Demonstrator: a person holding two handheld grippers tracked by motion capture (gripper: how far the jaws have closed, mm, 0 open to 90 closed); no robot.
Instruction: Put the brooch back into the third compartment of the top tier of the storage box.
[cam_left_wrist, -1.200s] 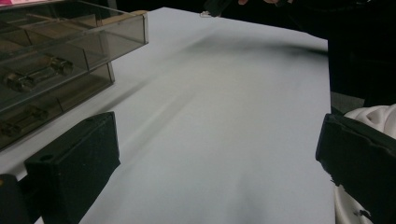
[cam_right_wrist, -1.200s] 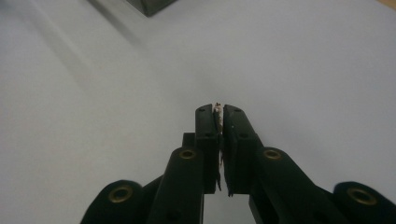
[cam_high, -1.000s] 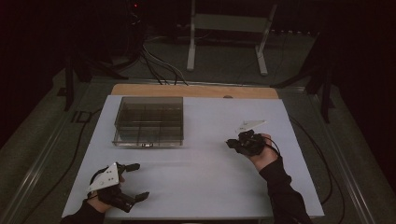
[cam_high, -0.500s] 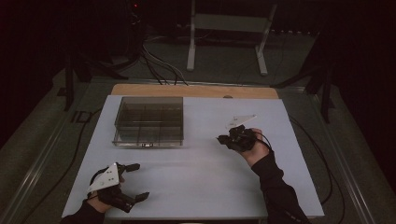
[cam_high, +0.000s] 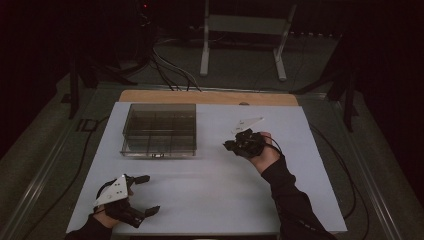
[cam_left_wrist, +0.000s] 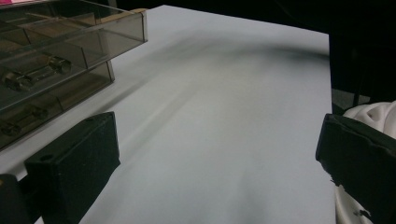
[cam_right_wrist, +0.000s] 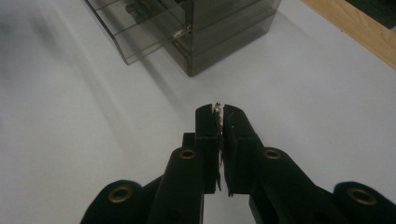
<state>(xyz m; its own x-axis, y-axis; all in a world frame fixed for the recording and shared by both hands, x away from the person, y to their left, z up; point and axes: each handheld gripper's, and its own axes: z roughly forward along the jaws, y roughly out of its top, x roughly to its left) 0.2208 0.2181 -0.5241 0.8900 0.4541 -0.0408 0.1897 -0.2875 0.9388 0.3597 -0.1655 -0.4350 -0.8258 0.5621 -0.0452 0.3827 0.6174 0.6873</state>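
High view first, nearest edge: our left tool (cam_high: 142, 195) rests low on the white worktop (cam_high: 210, 190), its two black jaws spread wide apart with nothing between them. From the left gripper view we see bare white surface between those jaws and a corner of the smoky clear compartment box (cam_left_wrist: 56, 60) off to one side, with small metal parts lying in its cells.

Farther out, our right tool (cam_high: 230, 145) hangs over the middle of the worktop, jaws pointed toward the box (cam_high: 159, 130) and near its right-hand side, not touching it. In the right gripper view its jaws (cam_right_wrist: 218, 122) are pinched nearly together on a thin pale sliver (cam_right_wrist: 217, 110) that just peeks out at the tips; we cannot tell what it is.

We judge the risk lies there. So little of the sliver is held that a tilt or a bump against the box wall could knock it loose, and on a white surface it would be hard to find. Easing the grip outside the intended cell would drop it in the wrong place.
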